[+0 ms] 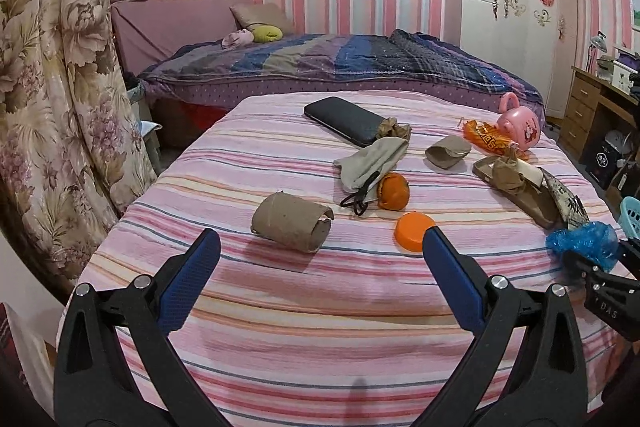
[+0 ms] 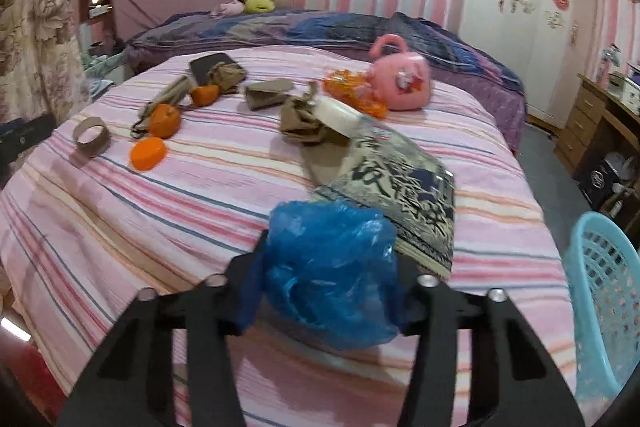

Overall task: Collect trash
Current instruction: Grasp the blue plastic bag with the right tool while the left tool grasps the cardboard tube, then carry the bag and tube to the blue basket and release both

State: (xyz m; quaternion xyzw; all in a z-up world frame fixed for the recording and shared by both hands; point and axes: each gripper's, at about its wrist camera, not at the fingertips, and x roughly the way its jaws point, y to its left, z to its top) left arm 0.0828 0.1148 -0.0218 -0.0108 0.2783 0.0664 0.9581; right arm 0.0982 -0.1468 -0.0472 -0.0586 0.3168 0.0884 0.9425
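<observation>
The letters "DAS" stand in pale print on the black body of the right gripper point(image 1: 600, 283), at four o'clock in the left wrist view. Large dark brush characters cover the patterned packet point(image 2: 404, 187) on the bed, but they cannot be read

My left gripper point(image 1: 320, 239) hung with its jaws spread wide, nothing between them. My right gripper point(image 2: 328, 267) was clamped on the blue bag point(image 2: 332, 267), angled downward.
</observation>
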